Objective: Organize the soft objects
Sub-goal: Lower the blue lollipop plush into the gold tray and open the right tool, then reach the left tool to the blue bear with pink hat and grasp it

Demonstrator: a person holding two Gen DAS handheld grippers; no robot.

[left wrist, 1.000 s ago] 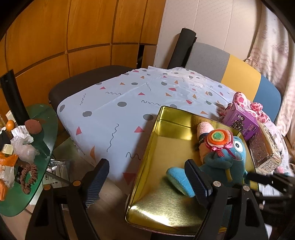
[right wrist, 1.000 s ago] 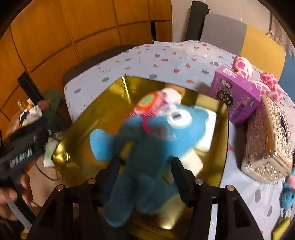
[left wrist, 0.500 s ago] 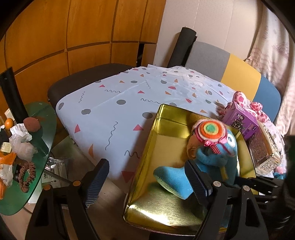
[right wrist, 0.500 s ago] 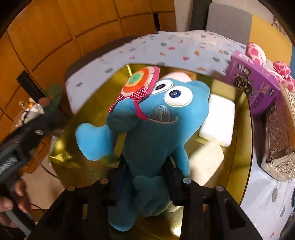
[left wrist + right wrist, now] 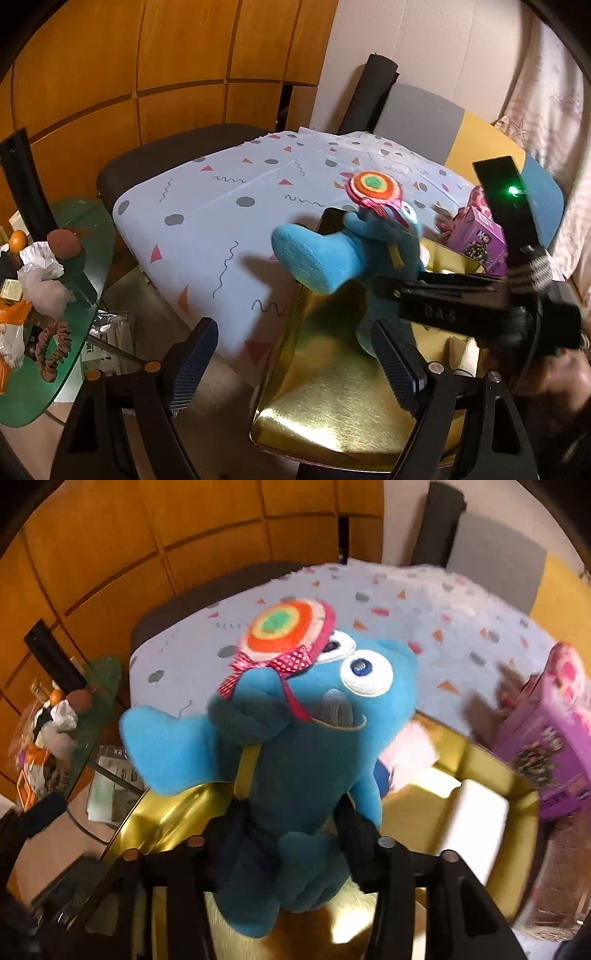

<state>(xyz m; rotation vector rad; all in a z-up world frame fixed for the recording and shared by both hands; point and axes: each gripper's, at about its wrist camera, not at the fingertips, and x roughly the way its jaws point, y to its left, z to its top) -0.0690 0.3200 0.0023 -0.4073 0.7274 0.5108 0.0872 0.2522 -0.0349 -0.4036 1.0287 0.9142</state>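
Note:
My right gripper [image 5: 291, 823] is shut on the body of a blue plush toy [image 5: 295, 746] with a round orange-and-green hat, and holds it up above the gold tray [image 5: 491, 771]. In the left wrist view the plush [image 5: 332, 254] hangs over the tray's [image 5: 332, 373] left edge, with the right gripper [image 5: 388, 288] reaching in from the right. My left gripper [image 5: 295, 362] is open and empty, low at the tray's near-left corner. A white block [image 5: 476, 812] and a pink soft item [image 5: 410, 746] lie in the tray.
A purple box [image 5: 480, 243] and pink plush [image 5: 569, 668] stand to the right of the tray on the patterned tablecloth [image 5: 221, 206]. A green glass side table [image 5: 74, 295] with clutter stands at left. A glittery box [image 5: 561, 878] is at far right.
My right gripper has closed on the blue plush and lifted it up out of the tray, towards the tray's left edge. My left gripper has stayed open and roughly in place.

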